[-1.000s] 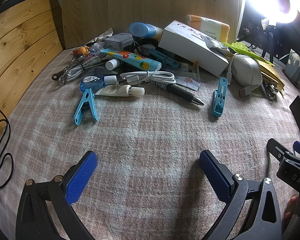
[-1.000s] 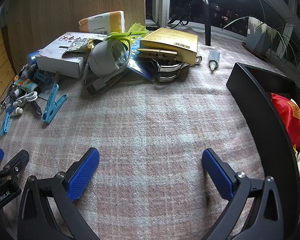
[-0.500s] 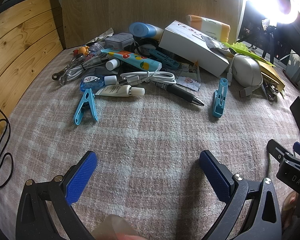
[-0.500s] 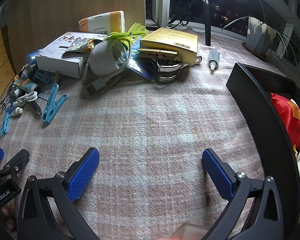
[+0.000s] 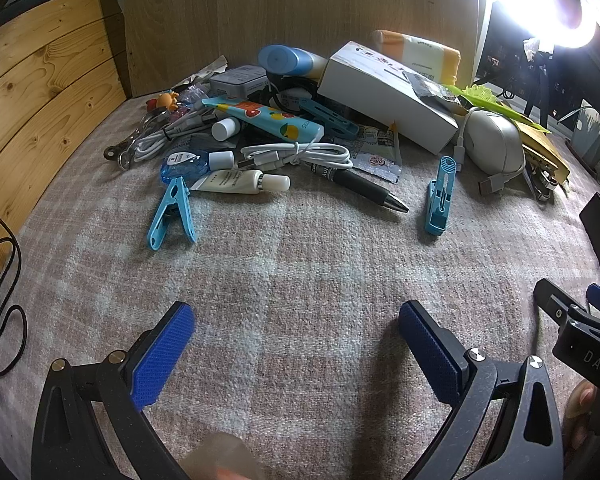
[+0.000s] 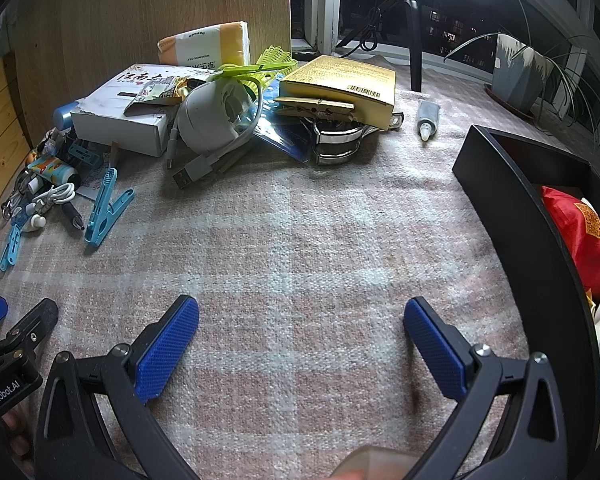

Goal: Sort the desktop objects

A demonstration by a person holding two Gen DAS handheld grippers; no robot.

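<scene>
A heap of desktop objects lies at the far side of the checked cloth: a white box (image 5: 388, 92), a black pen (image 5: 364, 190), two blue clips (image 5: 172, 212) (image 5: 440, 196), a white cable (image 5: 300, 156), a small white tube (image 5: 244, 182), a white round device (image 5: 494, 144). My left gripper (image 5: 296, 344) is open and empty, low over bare cloth well short of the heap. My right gripper (image 6: 300, 340) is open and empty over bare cloth, beside a black bin (image 6: 532, 216) on its right. The yellow box (image 6: 340, 80) and a blue clip (image 6: 106, 208) lie ahead of it.
Wooden panels (image 5: 40, 88) close the left and back. The black bin holds a red packet (image 6: 580, 236). A potted plant (image 6: 516, 68) and a lamp stand (image 6: 414, 36) are at the window. Black cables (image 5: 0, 308) hang at the left edge.
Both grippers stay put and open. A blurred pale shape has appeared at the bottom edge of both views.
</scene>
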